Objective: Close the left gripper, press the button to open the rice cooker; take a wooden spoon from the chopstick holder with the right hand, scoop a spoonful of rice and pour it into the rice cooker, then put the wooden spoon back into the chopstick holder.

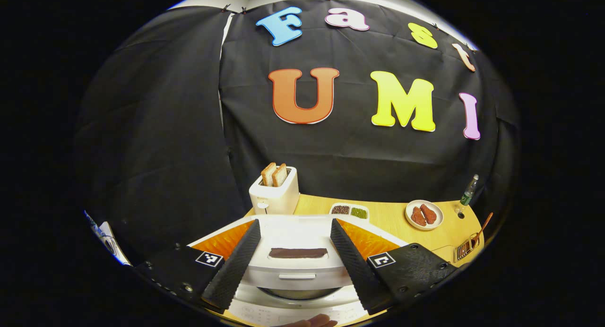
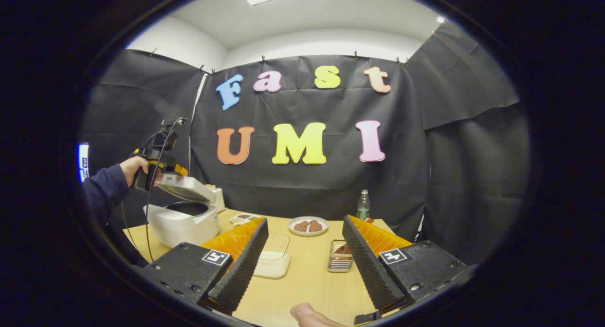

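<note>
- The rice cooker is seen in the right gripper view with its lid raised at a slant, so the button press is judged done; the left tool is held by a hand just behind and above that lid.
- In the left gripper view the left tool is released, its fingers spread wide, and the cooker's lid lies between and ahead of them, with the inner pot's rim below.
- The right tool is also released, jaws well apart, with nothing gripped; it hovers over the wooden surface.
- The step in hand is judged to be fetching the wooden spoon: the chopstick holder stands just ahead of the right tool's right-hand finger, and the spoon's handle is seen leaning out of it in the left gripper view.
- The tool is best brought over the holder with the jaws set across the handle, closed high on the shaft, then lifted straight up so that the holder is not tipped.
- A clear container of rice sits ahead of the right tool's left-hand finger, near the cooker, so the scoop and the pour are short moves.
- A risk is judged in the lid's slant: the spoon should be carried in over the open front of the pot.
</note>
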Available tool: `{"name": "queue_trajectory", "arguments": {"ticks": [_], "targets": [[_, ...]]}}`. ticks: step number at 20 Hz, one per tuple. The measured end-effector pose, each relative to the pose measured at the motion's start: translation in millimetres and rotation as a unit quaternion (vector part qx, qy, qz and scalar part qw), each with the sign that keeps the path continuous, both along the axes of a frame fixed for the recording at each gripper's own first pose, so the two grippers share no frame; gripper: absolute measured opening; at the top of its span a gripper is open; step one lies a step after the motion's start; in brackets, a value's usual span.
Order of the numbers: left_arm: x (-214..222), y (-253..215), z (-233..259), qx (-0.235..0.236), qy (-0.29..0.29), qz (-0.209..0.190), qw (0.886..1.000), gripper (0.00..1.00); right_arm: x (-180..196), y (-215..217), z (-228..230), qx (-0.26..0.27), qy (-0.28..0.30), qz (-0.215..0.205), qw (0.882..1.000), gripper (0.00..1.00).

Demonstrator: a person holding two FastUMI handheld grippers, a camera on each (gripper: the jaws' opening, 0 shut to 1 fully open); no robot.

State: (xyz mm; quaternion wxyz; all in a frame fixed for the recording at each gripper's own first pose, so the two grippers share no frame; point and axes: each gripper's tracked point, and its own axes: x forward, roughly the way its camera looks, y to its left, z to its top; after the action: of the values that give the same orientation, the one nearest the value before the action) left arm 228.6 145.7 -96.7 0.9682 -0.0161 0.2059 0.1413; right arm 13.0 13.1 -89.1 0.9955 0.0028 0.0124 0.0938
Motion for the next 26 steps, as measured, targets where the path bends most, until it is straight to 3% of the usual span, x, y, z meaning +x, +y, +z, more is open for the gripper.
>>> {"name": "queue_trajectory", "arguments": {"ticks": [7, 14, 26], "targets": [[-30.7, -10.2, -37.5, -0.002, 0.005, -0.004, 1.0, 0.97, -14.6, 8.1, -23.5, 0.017, 0.008, 0.02, 1.0, 0.97], [-45.3, -14.1, -62.2, -0.009, 0.032, 0.003, 0.999, 0.97, -33.8, -7.9, -41.0, 0.017, 0.01, 0.006, 1.0, 0.99], [-50.1, -15.6, -76.4, -0.007, 0.037, -0.006, 0.999, 0.98, -27.1, -4.6, -52.5, 0.033, 0.028, 0.003, 0.999, 0.99]]}}
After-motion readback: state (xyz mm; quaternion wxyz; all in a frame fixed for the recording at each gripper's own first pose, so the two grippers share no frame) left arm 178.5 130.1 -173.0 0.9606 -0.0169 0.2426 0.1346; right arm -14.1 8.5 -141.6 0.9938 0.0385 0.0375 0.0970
